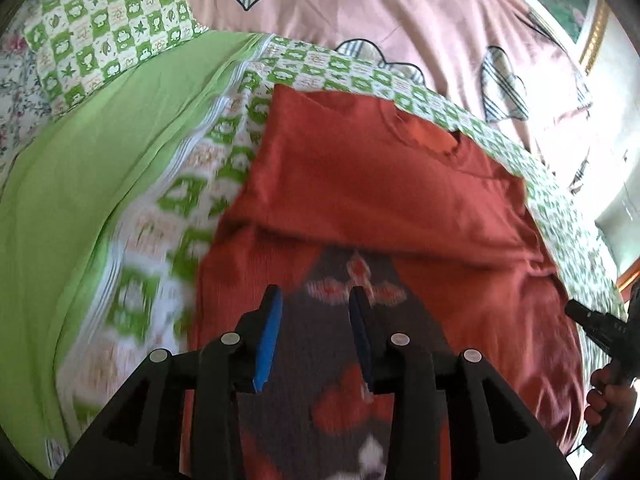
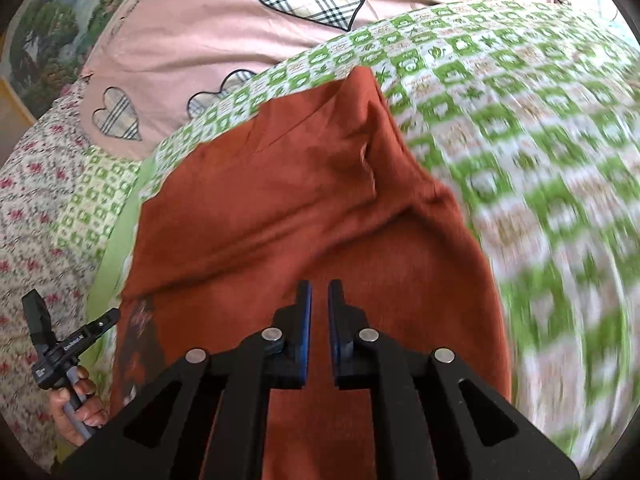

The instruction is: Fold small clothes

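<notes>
A rust-red T-shirt point(image 1: 372, 184) lies on the bed with its collar at the far end and its sides folded inward. A dark printed patch point(image 1: 344, 320) shows in its lower middle. My left gripper point(image 1: 315, 295) is open and empty above that print. In the right wrist view the shirt point(image 2: 312, 208) fills the middle, with a folded sleeve ridge running across it. My right gripper point(image 2: 319, 289) hovers over the shirt's lower part, its jaws a narrow gap apart with nothing between them.
The shirt rests on a green-and-white checked sheet point(image 1: 168, 216) point(image 2: 520, 128). A pink quilt with plaid hearts point(image 1: 360, 8) point(image 2: 224, 32) lies beyond. A checked pillow point(image 1: 108, 28) sits far left. The other gripper and hand show at the frame edges point(image 1: 608, 344) point(image 2: 68, 356).
</notes>
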Action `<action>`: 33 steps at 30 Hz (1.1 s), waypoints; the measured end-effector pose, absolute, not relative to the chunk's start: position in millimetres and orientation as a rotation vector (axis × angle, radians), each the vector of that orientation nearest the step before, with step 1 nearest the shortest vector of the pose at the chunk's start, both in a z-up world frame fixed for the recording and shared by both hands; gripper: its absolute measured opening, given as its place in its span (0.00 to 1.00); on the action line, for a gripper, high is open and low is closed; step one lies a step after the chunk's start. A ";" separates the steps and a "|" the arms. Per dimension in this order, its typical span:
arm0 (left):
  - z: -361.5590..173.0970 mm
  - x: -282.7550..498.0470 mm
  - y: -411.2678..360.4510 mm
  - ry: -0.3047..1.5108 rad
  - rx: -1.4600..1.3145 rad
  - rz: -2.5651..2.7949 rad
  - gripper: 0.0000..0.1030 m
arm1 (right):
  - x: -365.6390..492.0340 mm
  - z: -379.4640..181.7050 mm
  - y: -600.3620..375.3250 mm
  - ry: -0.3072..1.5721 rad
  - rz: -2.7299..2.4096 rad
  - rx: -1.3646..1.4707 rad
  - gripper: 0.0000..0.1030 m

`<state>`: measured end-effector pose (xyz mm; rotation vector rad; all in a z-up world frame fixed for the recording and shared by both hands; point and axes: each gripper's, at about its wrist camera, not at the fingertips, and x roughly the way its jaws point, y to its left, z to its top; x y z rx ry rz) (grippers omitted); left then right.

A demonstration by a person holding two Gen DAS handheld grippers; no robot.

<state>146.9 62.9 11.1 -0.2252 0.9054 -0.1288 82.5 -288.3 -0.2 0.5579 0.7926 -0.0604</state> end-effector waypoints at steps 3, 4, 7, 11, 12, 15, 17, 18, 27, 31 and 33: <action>9.1 124.5 61.1 0.919 -0.220 -0.137 0.41 | 55.5 1.4 -275.3 0.775 -0.043 0.562 0.50; 7.6 115.6 60.7 0.929 -0.225 -0.142 0.41 | 50.1 2.3 -272.1 0.773 -0.040 0.555 0.51; 2.9 99.5 57.8 0.952 -0.217 -0.146 0.41 | 28.6 1.7 -261.3 0.784 -0.032 0.546 0.51; -2.2 81.7 51.2 0.984 -0.186 -0.169 0.45 | 7.5 4.5 -257.8 0.766 -0.030 0.575 0.51; -2.5 79.2 49.6 0.988 -0.180 -0.175 0.46 | 0.2 7.4 -257.1 0.752 -0.030 0.570 0.51; -0.8 71.6 44.8 0.989 -0.163 -0.185 0.47 | -16.3 12.9 -258.7 0.718 -0.039 0.555 0.57; 3.8 65.0 45.9 0.974 -0.175 -0.190 0.48 | -25.2 13.0 -260.6 0.700 -0.039 0.573 0.60; 6.3 60.1 48.0 0.965 -0.185 -0.190 0.50 | -30.0 12.2 -261.6 0.696 -0.035 0.583 0.61; 8.7 11.0 85.2 0.954 -0.201 -0.129 0.57 | -69.7 -9.3 -266.2 0.764 0.001 0.611 0.61; -3.1 -3.8 97.0 0.985 -0.206 -0.122 0.57 | -86.4 -12.7 -275.3 0.732 -0.016 0.621 0.61; -9.7 -7.8 99.7 1.002 -0.201 -0.120 0.57 | -89.9 -13.1 -279.3 0.729 -0.010 0.638 0.61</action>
